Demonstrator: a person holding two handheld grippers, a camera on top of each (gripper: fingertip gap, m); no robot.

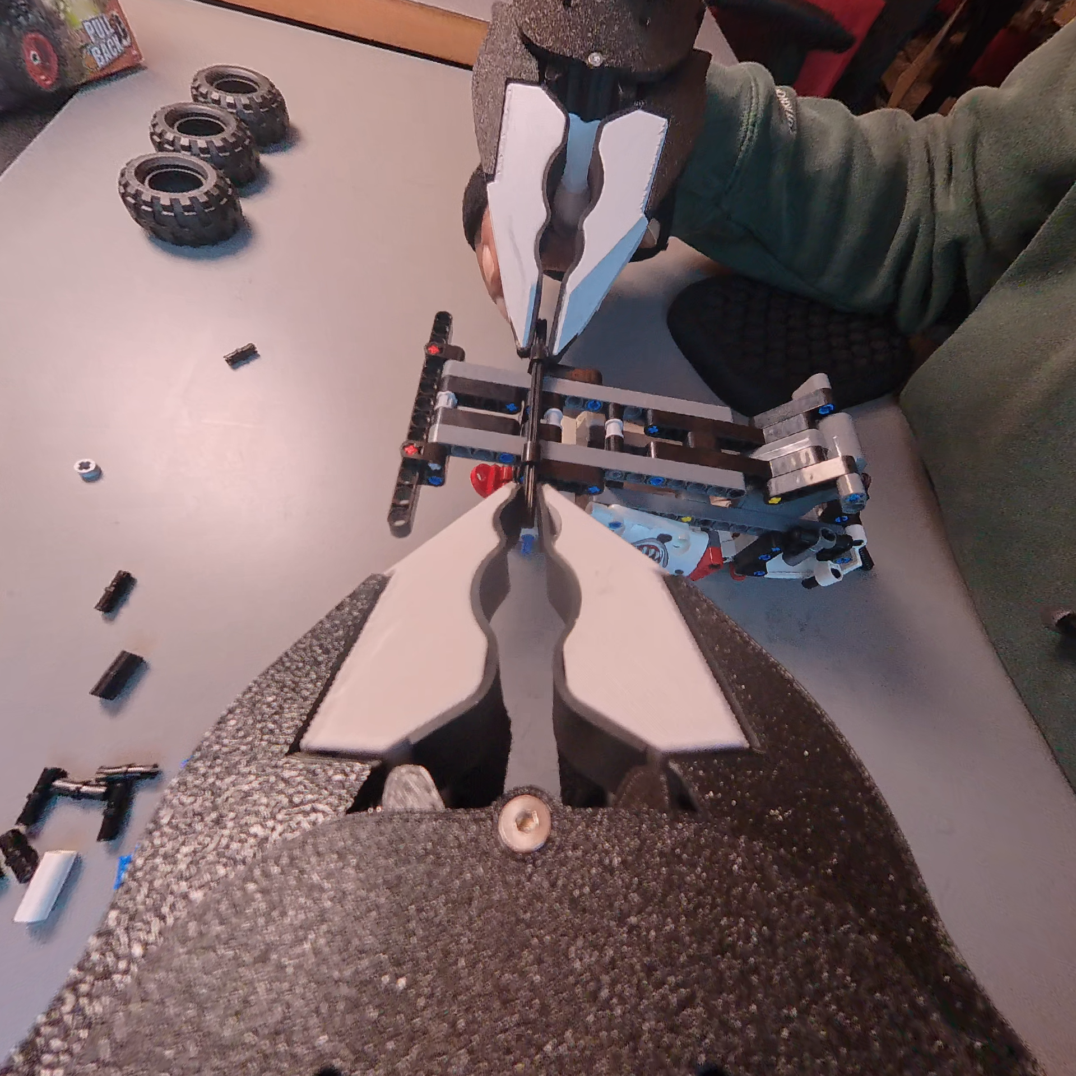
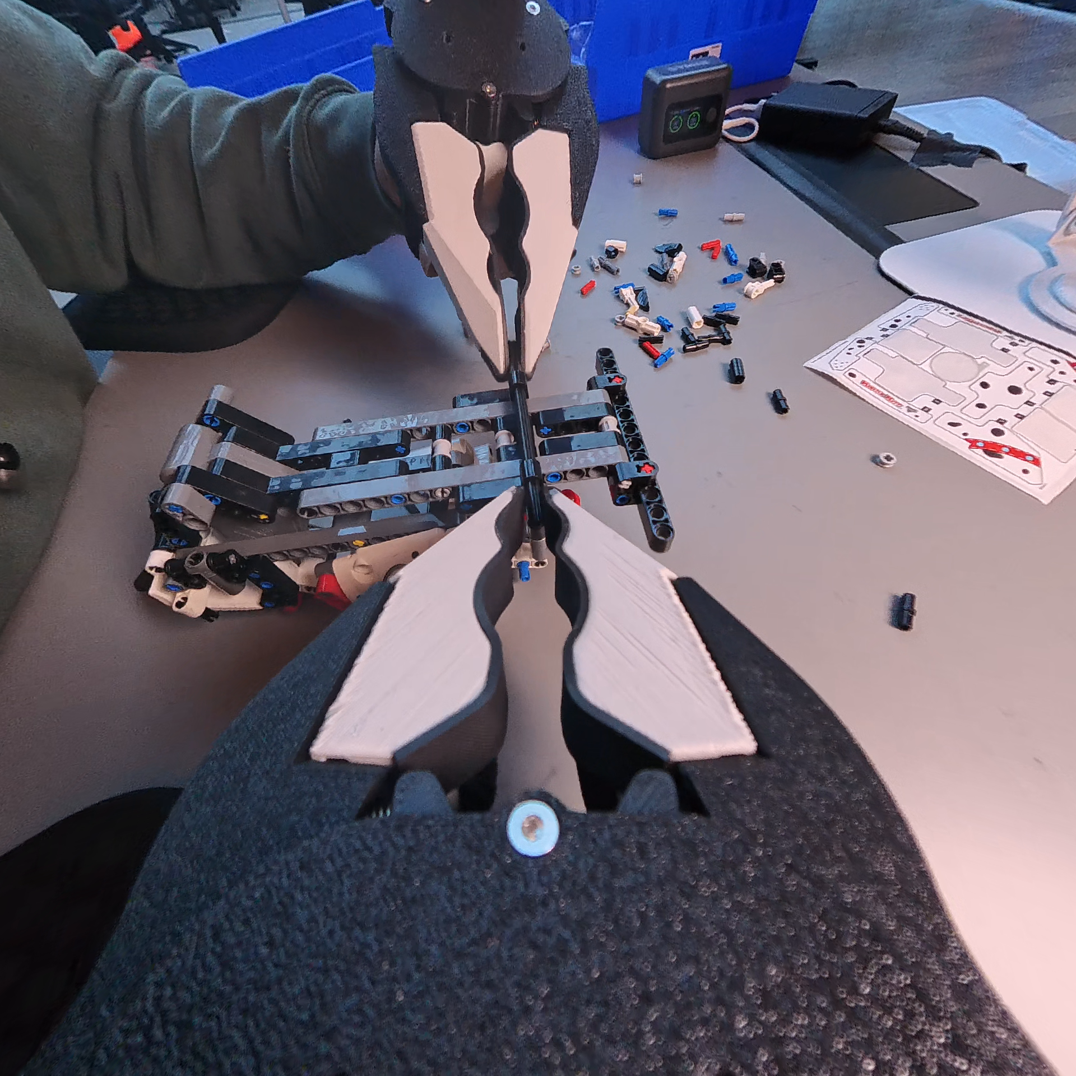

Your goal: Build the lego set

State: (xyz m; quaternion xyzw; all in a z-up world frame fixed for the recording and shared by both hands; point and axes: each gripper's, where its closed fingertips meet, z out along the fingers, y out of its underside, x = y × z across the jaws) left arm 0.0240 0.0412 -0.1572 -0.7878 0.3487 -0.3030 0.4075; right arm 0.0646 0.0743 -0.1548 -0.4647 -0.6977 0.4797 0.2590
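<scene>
The left tongs [image 1: 527, 501] are clamped on one end of a black axle [image 1: 533, 419]. The right tongs [image 2: 533, 495] are clamped on its other end, so the two face each other across the model. The axle runs crosswise through the chassis [image 1: 611, 442], passing through its grey and black beams.

The chassis lies on the counter [image 1: 291, 349] between the tongs. It is a long frame of studless beams with blue and red pins. A black beam [image 1: 422, 419] crosses one end, and stacked grey and black links form the other end. A white and red unit sits on the frame's lower side, touching the counter.

Judged from the parts, the build is roughly mid-way. The frame is assembled and one axle is threaded. Three tyres [image 1: 198, 157] stand loose in a row, well apart from the chassis, so no wheel is fitted yet. Loose black connectors [image 1: 116, 675] lie near the left tongs. A scatter of small pins [image 2: 675, 291] in blue, red, black and white lies beyond the chassis in the right wrist view. A sticker sheet [image 2: 961, 396] lies unused at the counter's edge.

The counter is smooth and grey. On it also stand a blue bin [image 2: 669, 46] and a small black device [image 2: 684, 108]. The set's box [image 1: 64, 46] sits at a far corner. A person's green sleeve [image 1: 844, 186] reaches in behind the right tongs.
</scene>
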